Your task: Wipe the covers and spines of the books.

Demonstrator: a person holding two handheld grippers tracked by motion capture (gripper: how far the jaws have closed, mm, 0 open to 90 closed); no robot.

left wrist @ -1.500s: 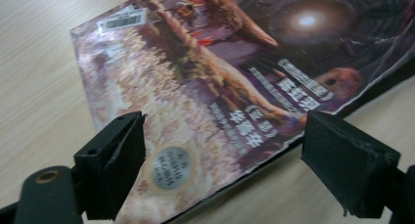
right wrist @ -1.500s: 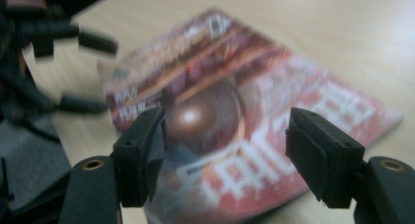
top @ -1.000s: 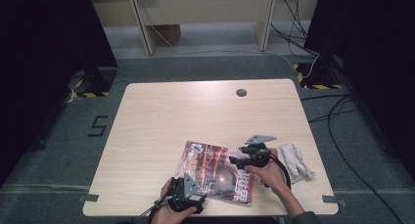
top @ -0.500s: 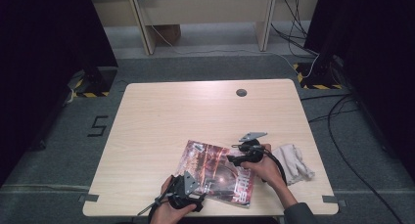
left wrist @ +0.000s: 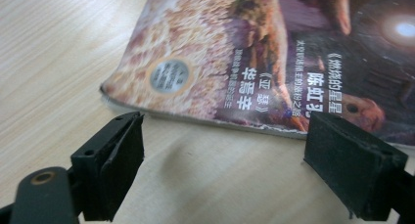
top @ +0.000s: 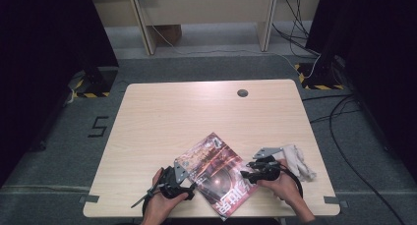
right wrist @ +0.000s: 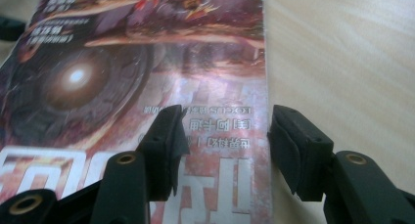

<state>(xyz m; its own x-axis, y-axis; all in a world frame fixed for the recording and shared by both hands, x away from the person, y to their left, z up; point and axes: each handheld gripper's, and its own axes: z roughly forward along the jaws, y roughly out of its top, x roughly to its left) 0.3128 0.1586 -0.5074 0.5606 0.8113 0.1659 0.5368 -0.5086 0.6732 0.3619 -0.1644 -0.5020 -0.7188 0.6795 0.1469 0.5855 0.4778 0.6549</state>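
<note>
- The magazine [top: 216, 173] has a glossy cover in dark reds, purples and browns, with a pale glowing round spot amid dark rings near its middle.
- In the left gripper view its near corner [left wrist: 191, 62] is mottled tan and pinkish, with a small round silver-grey seal and white lettering.
- In the right gripper view large pale letters sit on a red ground along the cover's near edge [right wrist: 215, 185].
- The table [top: 196, 112] is pale wood with fine straight grain, and a small dark round spot near its far edge.
- The cloth [top: 300, 161] at the right is off-white.
- Both grippers, left [top: 189, 178] and right [top: 248, 172], are black, each with a grey plate on top.
- The floor [top: 64, 151] is grey carpet with a black "5" and yellow-black striped tape.
</note>
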